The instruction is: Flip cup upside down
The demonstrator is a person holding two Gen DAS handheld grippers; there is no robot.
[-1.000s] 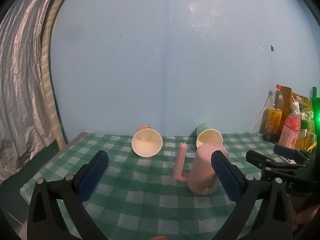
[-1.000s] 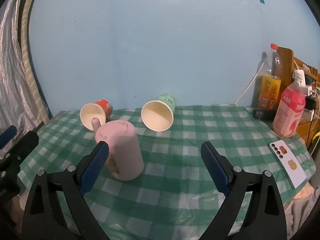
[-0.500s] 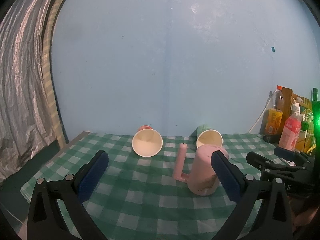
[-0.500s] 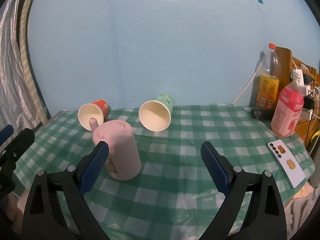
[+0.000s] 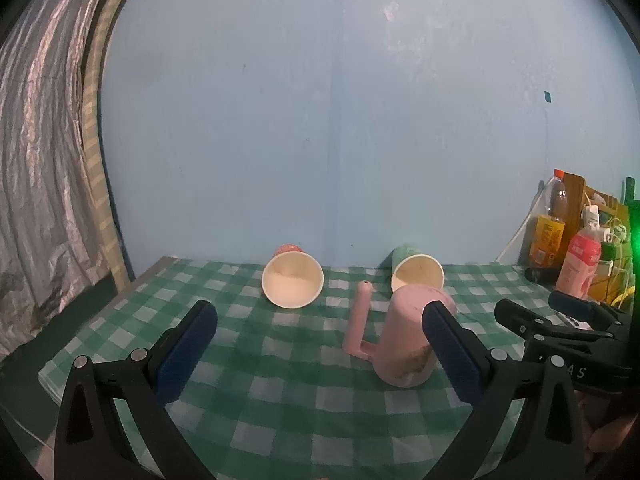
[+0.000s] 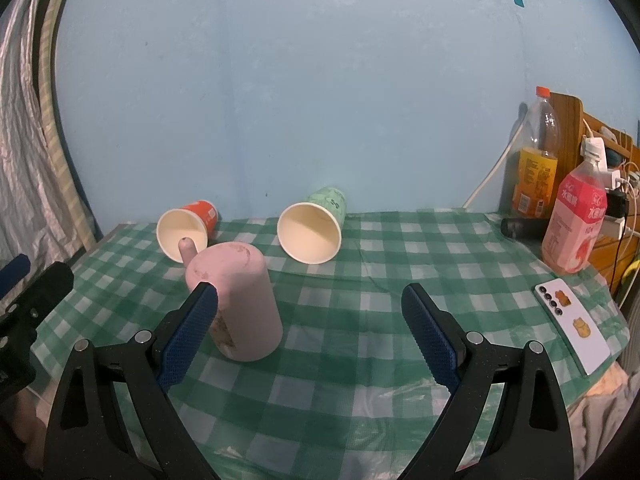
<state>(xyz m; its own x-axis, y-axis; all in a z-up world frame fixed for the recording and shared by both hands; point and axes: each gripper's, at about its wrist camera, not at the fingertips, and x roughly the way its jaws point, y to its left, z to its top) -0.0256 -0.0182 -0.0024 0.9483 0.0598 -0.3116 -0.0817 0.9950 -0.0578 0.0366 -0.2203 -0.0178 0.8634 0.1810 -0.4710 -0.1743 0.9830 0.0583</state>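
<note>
A pink mug (image 5: 408, 336) (image 6: 236, 300) stands upside down on the green checked tablecloth, its handle (image 5: 358, 320) sticking up on its left. A red paper cup (image 5: 292, 284) (image 6: 186, 230) and a green paper cup (image 5: 416, 270) (image 6: 314, 230) lie on their sides behind it, mouths facing me. My left gripper (image 5: 320, 344) is open and empty, pulled back from the mug. My right gripper (image 6: 312, 328) is open and empty; its left finger overlaps the mug's lower left in view.
Two drink bottles (image 6: 576, 224) (image 6: 534, 172) and a black object (image 6: 520, 226) stand at the table's right rear, with cables and a wooden rack behind. A white phone (image 6: 574, 326) lies at the right edge. A silver curtain (image 5: 40, 160) hangs left. A blue wall stands behind.
Both grippers have drawn back and risen slightly from the table; the mug and cups look a little farther away. Nothing on the table moved.
</note>
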